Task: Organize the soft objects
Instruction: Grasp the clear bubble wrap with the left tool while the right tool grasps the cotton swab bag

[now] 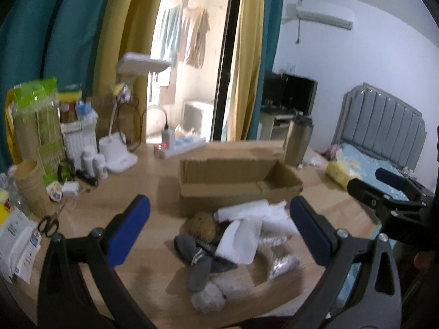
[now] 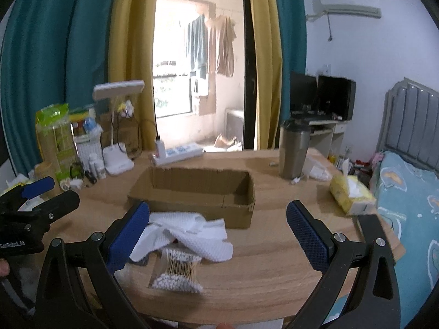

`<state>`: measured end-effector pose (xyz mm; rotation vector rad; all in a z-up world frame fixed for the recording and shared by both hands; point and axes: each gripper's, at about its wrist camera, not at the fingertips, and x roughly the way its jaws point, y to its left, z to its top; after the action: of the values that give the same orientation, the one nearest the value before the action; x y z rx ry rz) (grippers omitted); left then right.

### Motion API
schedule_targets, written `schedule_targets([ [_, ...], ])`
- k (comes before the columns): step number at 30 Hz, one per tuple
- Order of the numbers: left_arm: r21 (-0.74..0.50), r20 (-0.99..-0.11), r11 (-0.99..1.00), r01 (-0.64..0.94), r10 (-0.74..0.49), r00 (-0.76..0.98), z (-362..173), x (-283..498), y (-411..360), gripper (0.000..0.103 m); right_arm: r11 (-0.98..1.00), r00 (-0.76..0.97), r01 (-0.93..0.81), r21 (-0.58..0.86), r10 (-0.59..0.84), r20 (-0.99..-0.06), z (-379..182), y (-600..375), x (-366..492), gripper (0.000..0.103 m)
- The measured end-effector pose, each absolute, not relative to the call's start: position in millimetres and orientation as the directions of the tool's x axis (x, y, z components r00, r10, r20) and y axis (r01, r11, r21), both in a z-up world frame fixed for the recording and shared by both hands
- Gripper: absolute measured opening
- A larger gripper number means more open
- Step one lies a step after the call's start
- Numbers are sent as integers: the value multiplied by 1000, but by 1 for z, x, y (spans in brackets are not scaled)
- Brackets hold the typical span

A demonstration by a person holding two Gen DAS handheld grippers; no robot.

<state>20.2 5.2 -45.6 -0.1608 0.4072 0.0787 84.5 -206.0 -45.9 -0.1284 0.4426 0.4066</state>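
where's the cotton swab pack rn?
The cotton swab pack lies on the table, nearest the camera, partly under the white cloths, in front of the cardboard box.

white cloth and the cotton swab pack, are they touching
Touching. The right wrist view shows the white cloth draped over the top edge of the cotton swab pack, with no wood visible between them.

Both views are lit mainly by daylight from the balcony doorway at upper centre, which is blown out to near white, while the teal curtains at left are left dim. Soft shadows are cast toward the camera beneath the cardboard box. Strong fisheye bending and black vignetting are seen at the corners, and the left wrist view is smeared by motion blur.
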Motion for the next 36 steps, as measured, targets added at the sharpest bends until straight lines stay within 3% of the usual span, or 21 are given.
schedule_targets([
  [15,-147,-641,982,-122,0,768,-134,56,18,103,884,693,-467,3,368,-620,-118,-181,119,102],
  [30,-148,-761,985,-91,-55,646,-181,68,13,101,849,565,-521,88,420,-710,-157,-166,147,99],
  [36,-151,-780,987,-58,-82,620,-187,68,8,75,836,521,-533,131,446,-728,-164,-163,153,95],
])
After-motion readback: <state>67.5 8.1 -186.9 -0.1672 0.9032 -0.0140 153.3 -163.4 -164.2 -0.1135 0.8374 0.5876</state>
